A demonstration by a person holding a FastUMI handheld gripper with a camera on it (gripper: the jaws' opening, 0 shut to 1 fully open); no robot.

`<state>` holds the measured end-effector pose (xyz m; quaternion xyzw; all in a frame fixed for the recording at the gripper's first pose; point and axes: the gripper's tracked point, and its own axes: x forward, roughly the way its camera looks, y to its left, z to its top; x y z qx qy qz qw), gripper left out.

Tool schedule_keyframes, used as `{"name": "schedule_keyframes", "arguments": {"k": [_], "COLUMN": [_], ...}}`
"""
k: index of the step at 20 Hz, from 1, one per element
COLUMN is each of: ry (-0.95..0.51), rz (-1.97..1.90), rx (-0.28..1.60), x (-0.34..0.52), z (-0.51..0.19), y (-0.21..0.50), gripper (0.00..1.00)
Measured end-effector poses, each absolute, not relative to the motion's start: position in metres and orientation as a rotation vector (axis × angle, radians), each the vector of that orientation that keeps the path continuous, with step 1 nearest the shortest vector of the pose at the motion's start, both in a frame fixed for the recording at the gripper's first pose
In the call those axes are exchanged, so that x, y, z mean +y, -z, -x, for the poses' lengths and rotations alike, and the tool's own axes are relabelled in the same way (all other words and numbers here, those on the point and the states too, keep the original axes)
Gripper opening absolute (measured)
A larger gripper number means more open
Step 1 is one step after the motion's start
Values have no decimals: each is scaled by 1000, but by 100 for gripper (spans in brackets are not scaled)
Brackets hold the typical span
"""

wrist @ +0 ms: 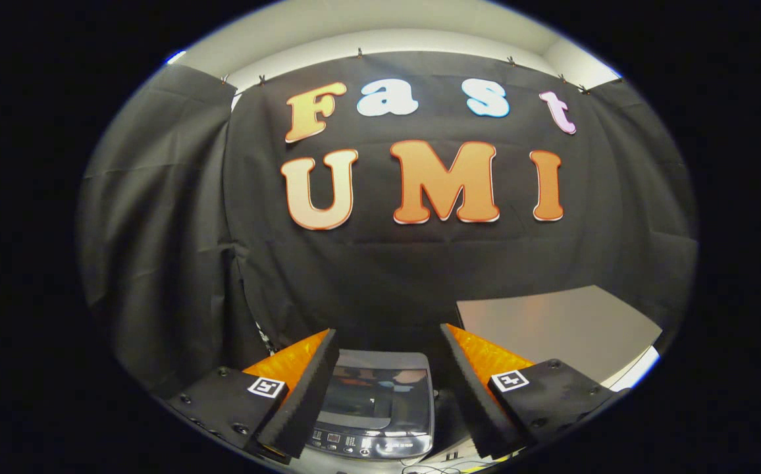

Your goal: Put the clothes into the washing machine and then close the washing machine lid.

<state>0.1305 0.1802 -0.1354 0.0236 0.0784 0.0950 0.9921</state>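
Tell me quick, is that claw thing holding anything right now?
Gripper: open, holding nothing; its fingers are spread apart above the washing machine, whose lid looks closed.

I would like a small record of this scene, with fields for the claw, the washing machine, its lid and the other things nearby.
claw: claw open, fingers apart, holding nothing
washing machine: washing machine below, seen between the fingers, control panel facing the camera
lid: lid down, dark glossy pane
clothes: none to be seen
table: grey table to the right, beyond the right finger
backdrop: black cloth behind the machine
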Motion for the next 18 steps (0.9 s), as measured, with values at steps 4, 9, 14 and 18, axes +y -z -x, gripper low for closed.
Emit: {"name": "schedule_keyframes", "arguments": {"k": [4,9,14,18], "ry": [-201,-180,-146,-119], "rz": [-48,-69,-66,-62], "rx": [104,57,28,5], "x": [163,124,69,37], "z": [-120,-112,-102,-92], "y": [107,77,56,39], "gripper": [98,98,98,98]}}
